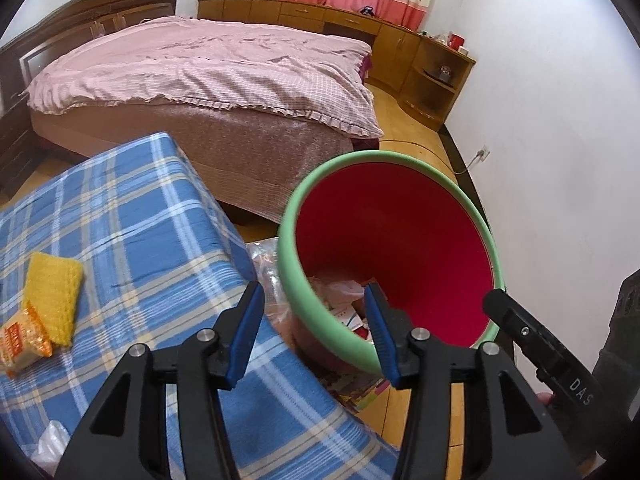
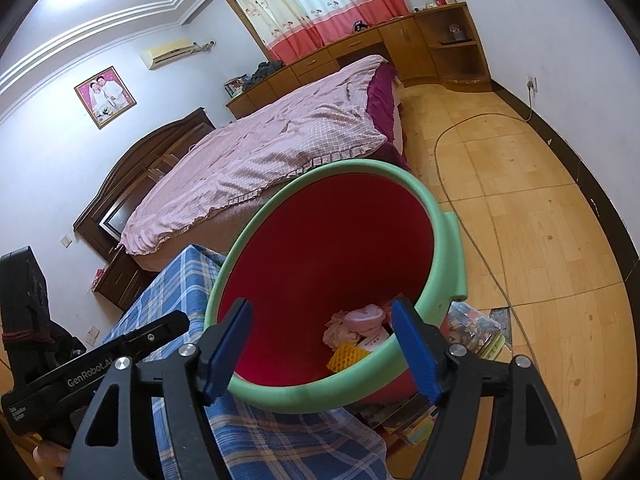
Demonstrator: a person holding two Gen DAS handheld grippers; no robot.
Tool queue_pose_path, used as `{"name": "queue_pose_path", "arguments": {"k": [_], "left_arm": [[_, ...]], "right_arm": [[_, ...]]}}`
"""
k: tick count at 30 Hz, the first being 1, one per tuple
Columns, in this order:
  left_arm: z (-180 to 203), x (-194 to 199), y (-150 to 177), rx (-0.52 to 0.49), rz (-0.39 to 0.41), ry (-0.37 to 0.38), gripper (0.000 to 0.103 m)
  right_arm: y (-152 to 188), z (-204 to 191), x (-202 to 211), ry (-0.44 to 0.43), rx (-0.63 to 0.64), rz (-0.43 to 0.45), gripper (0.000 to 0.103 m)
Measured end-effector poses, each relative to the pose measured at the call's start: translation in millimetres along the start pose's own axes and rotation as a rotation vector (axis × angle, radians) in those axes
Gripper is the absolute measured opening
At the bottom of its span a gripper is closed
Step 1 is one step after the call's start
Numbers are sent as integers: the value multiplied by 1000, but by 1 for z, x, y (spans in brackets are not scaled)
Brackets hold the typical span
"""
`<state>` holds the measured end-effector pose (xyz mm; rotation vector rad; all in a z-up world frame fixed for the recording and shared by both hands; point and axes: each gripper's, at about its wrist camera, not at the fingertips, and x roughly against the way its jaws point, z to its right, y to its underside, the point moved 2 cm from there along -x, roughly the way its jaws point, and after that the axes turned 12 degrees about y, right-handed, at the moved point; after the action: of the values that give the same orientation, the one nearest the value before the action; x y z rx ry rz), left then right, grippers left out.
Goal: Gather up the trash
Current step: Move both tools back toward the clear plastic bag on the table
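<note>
On the far left of the left wrist view, a yellow knitted sponge-like pad lies on the bench covered in a blue plaid cloth, with an orange-and-white crinkled snack wrapper touching its near edge; a bit of clear plastic shows at the near left corner of the cloth. The left gripper hovers over the bench's right edge, its blue-padded jaws spread wide with nothing between them — one pad over the cloth, the other over the bin's rim. Just right of the bench stands the round red bin with a green foam rim, on the wooden floor. Inside it, seen from the right wrist view, lie pink crumpled wrappers and a yellow netted foam sleeve near the bottom. The right gripper hangs above the bin's near rim, jaws likewise wide apart and holding nothing. Beyond the bin is a bed with a pink checked quilt, and colourful printed papers lie on the floor by the bin's base.
</note>
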<state>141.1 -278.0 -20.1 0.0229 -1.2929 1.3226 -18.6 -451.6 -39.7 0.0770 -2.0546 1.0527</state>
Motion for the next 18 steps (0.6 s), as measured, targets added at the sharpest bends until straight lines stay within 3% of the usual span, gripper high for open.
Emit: {"name": "queue_pose_path", "arguments": {"k": [18], "left_arm": [[-49, 74, 23, 83, 68, -138, 52]], "right_arm": [[21, -51, 22, -75, 96, -12, 83]]}}
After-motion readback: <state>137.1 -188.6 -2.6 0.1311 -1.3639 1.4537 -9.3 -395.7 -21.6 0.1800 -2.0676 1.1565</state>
